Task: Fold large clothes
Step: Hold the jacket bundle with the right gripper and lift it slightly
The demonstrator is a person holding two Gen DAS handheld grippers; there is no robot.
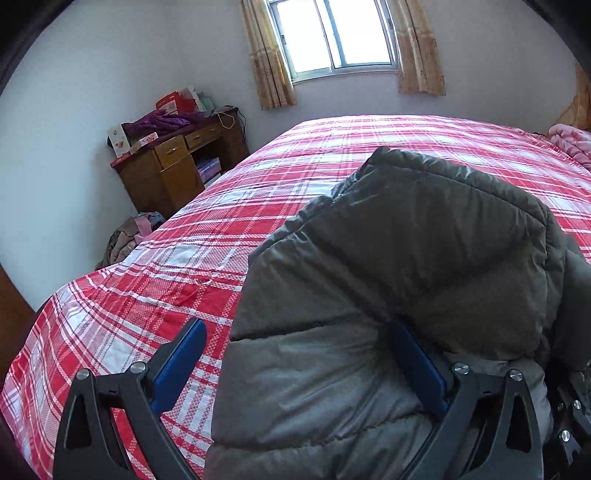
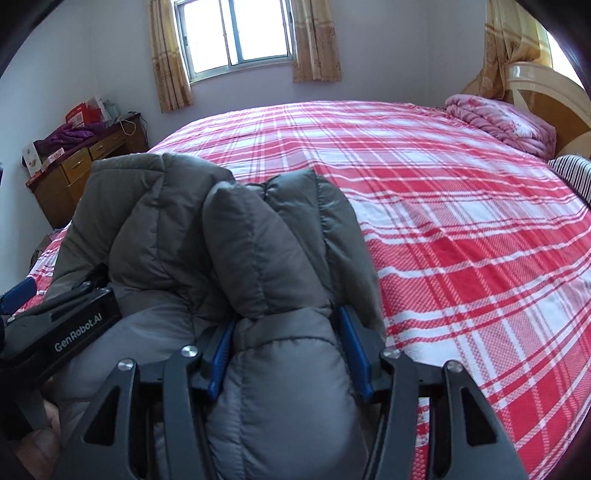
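A grey padded jacket (image 1: 399, 266) lies bunched on a bed covered with a red and white checked sheet (image 1: 155, 280), near the bed's closer edge.

The left hand-held gripper (image 1: 299, 354) stands wide. Its left blue pad (image 1: 179, 365) is free above the sheet, and only the right pad (image 1: 417, 365) touches the jacket, so it grips nothing.

The right hand-held gripper (image 2: 288, 347) is closed on a thick fold of the jacket (image 2: 236, 240); both blue pads (image 2: 354, 347) press into the padding from the two sides.

The two grippers are close together at the same end of the jacket. Behind the bed are a window (image 2: 236, 29), a wooden desk (image 1: 177, 166) with clutter on it, and a pink quilt (image 2: 506, 122) by the headboard.
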